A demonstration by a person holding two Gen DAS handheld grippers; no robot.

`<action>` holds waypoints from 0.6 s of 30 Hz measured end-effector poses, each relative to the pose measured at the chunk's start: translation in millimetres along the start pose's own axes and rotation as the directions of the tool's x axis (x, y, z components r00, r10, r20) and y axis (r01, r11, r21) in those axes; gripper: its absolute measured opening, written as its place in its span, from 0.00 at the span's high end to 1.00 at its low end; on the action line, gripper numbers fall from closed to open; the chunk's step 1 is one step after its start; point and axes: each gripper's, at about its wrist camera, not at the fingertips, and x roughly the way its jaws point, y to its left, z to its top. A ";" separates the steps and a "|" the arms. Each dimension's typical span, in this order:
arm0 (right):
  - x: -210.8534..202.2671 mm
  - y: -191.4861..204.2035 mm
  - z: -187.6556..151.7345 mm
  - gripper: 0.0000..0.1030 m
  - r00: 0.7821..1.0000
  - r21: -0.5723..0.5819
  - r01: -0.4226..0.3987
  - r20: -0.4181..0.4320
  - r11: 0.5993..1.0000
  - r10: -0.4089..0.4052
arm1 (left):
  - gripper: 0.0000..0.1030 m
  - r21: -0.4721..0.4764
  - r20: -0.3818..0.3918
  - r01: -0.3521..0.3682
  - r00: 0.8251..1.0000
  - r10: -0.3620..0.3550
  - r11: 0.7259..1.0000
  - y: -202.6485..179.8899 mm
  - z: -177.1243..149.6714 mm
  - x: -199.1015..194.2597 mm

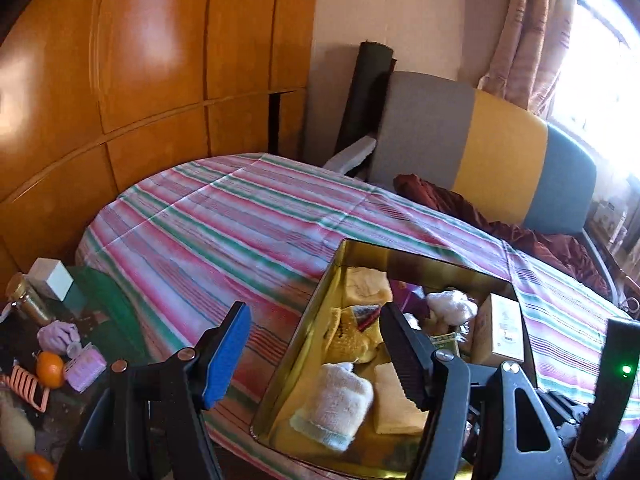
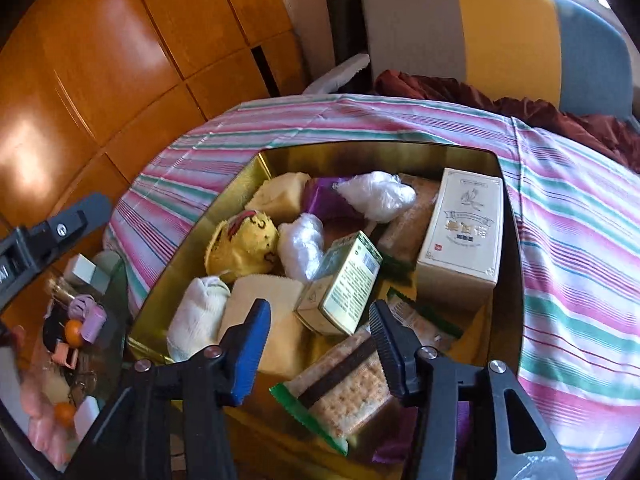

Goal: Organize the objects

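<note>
A gold tin (image 1: 296, 344) (image 2: 224, 216) sits on the striped bed, holding several items: a white sock (image 2: 196, 316), a yellow cloth toy (image 2: 240, 248), a green box (image 2: 344, 284), a cream box (image 2: 464, 228), white plastic wads (image 2: 376, 196) and a cracker pack (image 2: 344, 384). My right gripper (image 2: 320, 344) is open and empty just above the cracker pack and green box. My left gripper (image 1: 316, 344) is open and empty over the tin's left rim, near the white sock (image 1: 332, 404).
A low side table at the left holds oranges (image 1: 50, 368), purple hair clips (image 1: 84, 368), a pink clip (image 1: 28, 388), a gold jar (image 1: 28, 300) and a white box (image 1: 50, 278). Orange wardrobe doors (image 1: 140, 80) stand behind. A headboard (image 1: 500, 160) and maroon cloth (image 1: 500, 224) lie at the far right.
</note>
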 end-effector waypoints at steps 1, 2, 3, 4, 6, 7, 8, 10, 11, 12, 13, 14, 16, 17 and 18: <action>-2.4 1.6 -0.9 0.36 1.000 -0.008 0.021 0.005 1.000 -0.021 | 0.34 -0.001 -0.006 -0.001 1.000 0.001 1.000 0.8 -0.7 0.1; -5.0 2.8 -1.8 0.25 0.999 -0.012 0.034 0.015 0.999 -0.034 | 0.34 0.004 -0.014 -0.005 1.000 0.005 1.000 0.8 -1.9 0.4; -8.3 4.1 -2.4 0.20 0.999 -0.015 0.046 0.024 0.999 -0.045 | 0.34 0.009 -0.021 -0.010 1.000 0.010 1.000 0.5 -2.8 1.1; -10.6 5.2 -3.0 0.15 0.998 -0.019 0.053 0.030 0.998 -0.052 | 0.34 0.012 -0.027 -0.015 1.000 0.015 1.000 0.6 -4.0 1.8; -16.0 8.1 -3.6 0.14 0.997 -0.033 0.072 0.042 0.997 -0.070 | 0.34 0.020 -0.038 -0.027 0.999 0.028 0.999 0.8 -7.1 2.0; -18.5 9.3 -4.0 0.10 0.995 -0.041 0.088 0.046 0.995 -0.086 | 0.34 0.024 -0.045 -0.032 0.998 0.033 0.999 0.8 -7.9 2.2; -20.6 10.0 -4.4 0.06 0.994 -0.047 0.103 0.050 0.994 -0.101 | 0.34 0.032 -0.054 -0.034 0.998 0.035 0.999 0.3 -9.1 2.0; -25.2 10.8 -5.0 0.03 0.989 -0.054 0.135 0.061 0.989 -0.132 | 0.34 0.052 -0.074 -0.036 0.997 0.039 0.998 -1.0 -10.2 2.3; -27.1 10.5 -4.7 0.03 0.988 -0.055 0.142 0.066 0.988 -0.139 | 0.34 0.064 -0.086 -0.034 0.995 0.040 0.997 -2.6 -11.2 2.4; -29.6 10.0 -4.9 0.02 0.987 -0.053 0.150 0.071 0.987 -0.146 | 0.34 0.077 -0.094 -0.038 0.995 0.045 0.996 -4.2 -12.3 2.2; -31.9 9.2 -5.0 0.00 0.986 -0.050 0.156 0.075 0.987 -0.152 | 0.34 0.088 -0.100 -0.046 0.994 0.055 0.995 -5.8 -13.8 1.7; -33.8 8.8 -5.5 0.00 0.984 -0.047 0.162 0.077 0.986 -0.158 | 0.34 0.094 -0.107 -0.055 0.992 0.065 0.994 -6.8 -15.5 1.2; -36.6 7.7 -4.9 0.00 0.982 -0.038 0.174 0.083 0.984 -0.170 | 0.34 0.098 -0.108 -0.059 0.992 0.070 0.993 -7.9 -18.2 -0.7; -37.8 7.3 -4.7 0.00 0.981 -0.036 0.179 0.086 0.983 -0.176 | 0.34 0.098 -0.107 -0.058 0.992 0.068 0.994 -7.6 -18.9 -1.9; -39.0 6.7 -4.6 0.00 0.979 -0.033 0.190 0.087 0.981 -0.187 | 0.34 0.097 -0.104 -0.058 0.992 0.068 0.994 -7.0 -19.2 -3.0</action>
